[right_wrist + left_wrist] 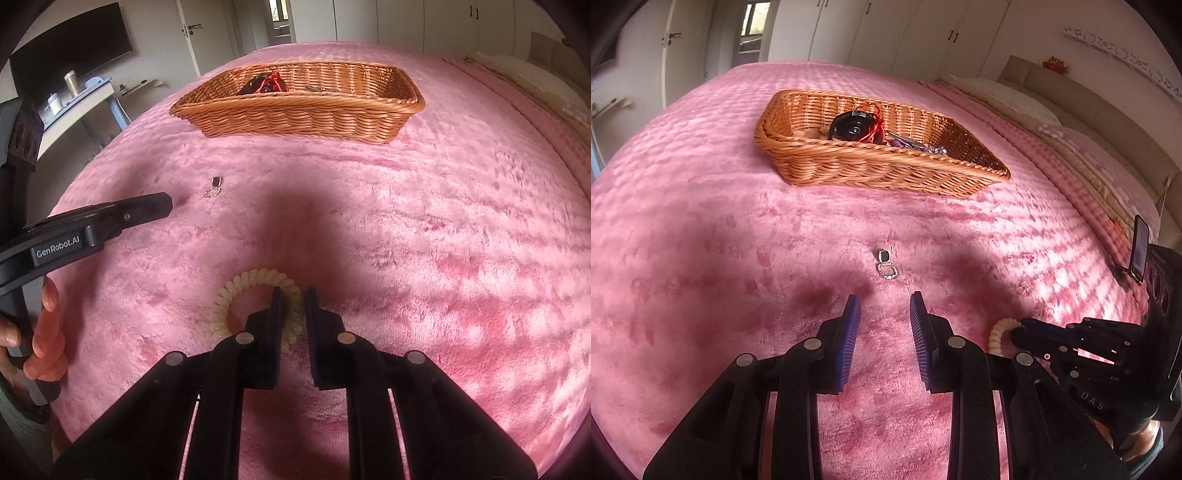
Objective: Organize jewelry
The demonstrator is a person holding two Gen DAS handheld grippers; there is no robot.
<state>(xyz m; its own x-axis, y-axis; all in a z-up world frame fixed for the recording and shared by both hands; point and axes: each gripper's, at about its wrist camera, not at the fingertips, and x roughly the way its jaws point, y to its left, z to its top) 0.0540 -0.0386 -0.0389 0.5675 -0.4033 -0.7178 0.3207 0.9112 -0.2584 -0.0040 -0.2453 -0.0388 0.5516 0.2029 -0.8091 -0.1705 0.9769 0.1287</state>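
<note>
A cream spiral-coil bracelet (236,291) lies on the pink plush bedspread (406,221). My right gripper (294,295) is shut on the coil's right side, which runs between the pads. The same bracelet (999,334) and right gripper (1015,330) show at the lower right of the left wrist view. My left gripper (884,306) hangs open over the blanket with nothing between its blue pads. Just ahead of it lies a small silver earring with a dark stone (886,264), which also shows as an earring (215,186) in the right wrist view. Beyond stands a wicker basket (871,147).
The basket (295,118) holds a black round item with red cord (853,127) and some purple pieces. A phone on a stand (1141,247) is at the bed's right edge, pillows (1008,98) behind. A person's hand (44,332) grips the left gripper (166,205). A desk (74,96) stands off the bed's left.
</note>
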